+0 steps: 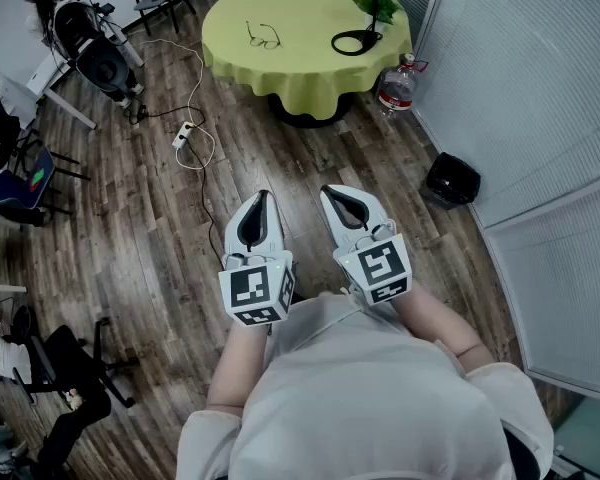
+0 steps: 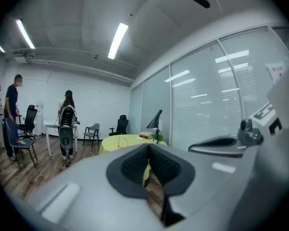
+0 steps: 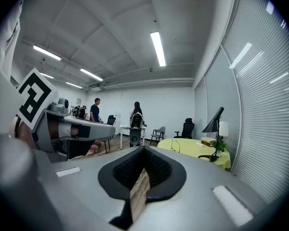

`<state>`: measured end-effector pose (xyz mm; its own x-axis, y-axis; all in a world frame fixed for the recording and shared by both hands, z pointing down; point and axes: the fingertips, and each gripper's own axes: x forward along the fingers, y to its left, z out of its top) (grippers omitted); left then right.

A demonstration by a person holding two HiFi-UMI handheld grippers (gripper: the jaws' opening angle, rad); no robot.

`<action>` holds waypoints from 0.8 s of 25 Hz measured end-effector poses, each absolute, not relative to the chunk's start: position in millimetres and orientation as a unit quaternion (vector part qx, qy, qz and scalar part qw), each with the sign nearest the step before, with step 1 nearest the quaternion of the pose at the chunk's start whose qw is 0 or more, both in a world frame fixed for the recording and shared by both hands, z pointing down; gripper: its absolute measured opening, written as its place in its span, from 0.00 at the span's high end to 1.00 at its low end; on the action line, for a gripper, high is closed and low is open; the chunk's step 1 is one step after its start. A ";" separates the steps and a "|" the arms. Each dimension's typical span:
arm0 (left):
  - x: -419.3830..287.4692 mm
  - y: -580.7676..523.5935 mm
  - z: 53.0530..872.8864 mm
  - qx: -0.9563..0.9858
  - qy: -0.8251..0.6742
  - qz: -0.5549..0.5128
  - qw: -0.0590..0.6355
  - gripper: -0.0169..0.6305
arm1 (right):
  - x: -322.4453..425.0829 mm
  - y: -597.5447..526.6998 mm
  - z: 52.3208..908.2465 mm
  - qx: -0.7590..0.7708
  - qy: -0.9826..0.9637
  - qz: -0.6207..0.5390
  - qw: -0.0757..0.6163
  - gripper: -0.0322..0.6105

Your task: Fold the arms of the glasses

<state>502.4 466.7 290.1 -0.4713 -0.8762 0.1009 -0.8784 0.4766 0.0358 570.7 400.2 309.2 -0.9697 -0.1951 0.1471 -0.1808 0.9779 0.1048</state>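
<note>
The glasses (image 1: 263, 36) lie with their arms spread on the round table (image 1: 305, 63) under a yellow-green cloth, far ahead of me. Seen from the right gripper view they are a thin dark outline (image 3: 177, 145) on that tabletop. My left gripper (image 1: 260, 199) and right gripper (image 1: 330, 192) are held side by side over the wooden floor, well short of the table. Both are shut, their jaws meeting at the tips, with nothing between them. From the left gripper view the table (image 2: 116, 139) shows in the distance beyond the jaws.
A black desk lamp (image 1: 357, 8), a small plant (image 1: 380, 7) and books stand on the table's right side. A water jug (image 1: 398, 85) and a black bin (image 1: 451, 179) sit near the glass wall. A power strip with cables (image 1: 185, 133) lies on the floor. People and chairs are at the left.
</note>
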 end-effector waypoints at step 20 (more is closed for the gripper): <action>476.3 428.3 313.7 0.520 -0.850 0.032 0.082 0.96 | 540.4 360.5 332.9 0.097 -0.991 -0.012 0.095 0.95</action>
<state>476.3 428.3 313.7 -0.4459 -0.8783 0.1729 -0.8888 0.4573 0.0307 540.4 360.5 332.9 -0.9632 -0.1945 0.1856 -0.1902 0.9809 0.0412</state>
